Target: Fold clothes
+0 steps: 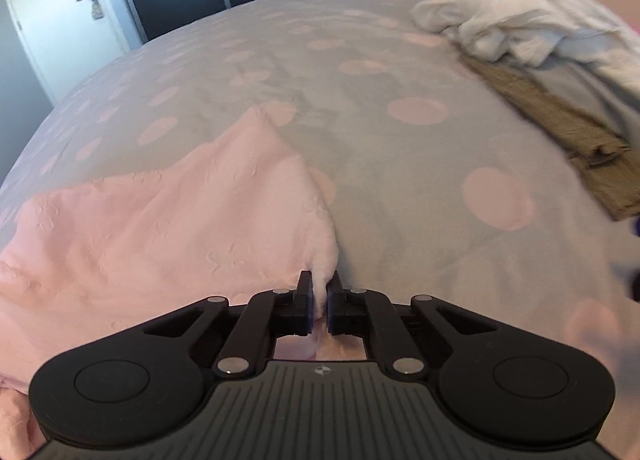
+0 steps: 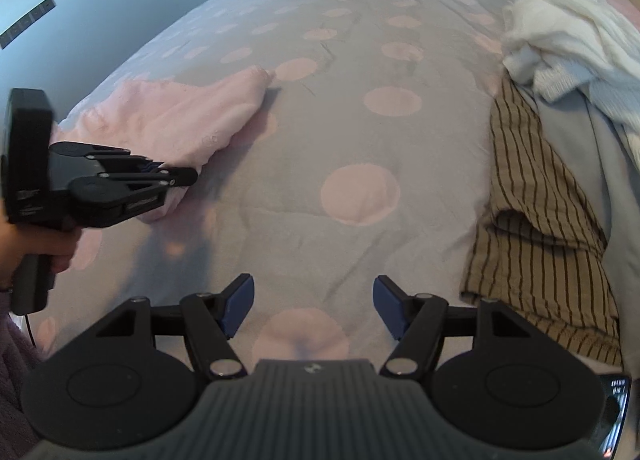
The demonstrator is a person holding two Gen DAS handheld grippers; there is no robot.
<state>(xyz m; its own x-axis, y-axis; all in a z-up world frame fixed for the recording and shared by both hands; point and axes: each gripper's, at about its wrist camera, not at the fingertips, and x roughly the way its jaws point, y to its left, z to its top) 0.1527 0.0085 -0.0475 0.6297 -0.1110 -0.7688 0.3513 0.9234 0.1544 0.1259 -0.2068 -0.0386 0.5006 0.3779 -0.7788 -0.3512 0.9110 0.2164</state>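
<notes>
A bed [image 1: 360,72] fills both views, covered by a grey duvet dotted with large pale pink circles. On its left part lies a pink textured garment [image 1: 168,220], spread loosely with one corner rumpled up into a peak. Along the right side sits a heap of unfolded clothes: a cream knitted piece [image 2: 568,32] on top, pale blue-grey fabric under it, and a tan garment with dark stripes [image 2: 536,212] draped toward the near edge. The left claw [image 1: 319,300], held by a person's hand [image 2: 36,256] seen in the right wrist view, is closed tight on the near edge of the pink garment, a thin fold of pink cloth pinched between its pads (the fold bunches up just ahead of them). The right claw [image 2: 313,308] hangs over bare duvet between the pink garment and the heap, its blue-padded fingers [image 2: 240,300] spread wide apart with nothing between them, touching no clothing.
</notes>
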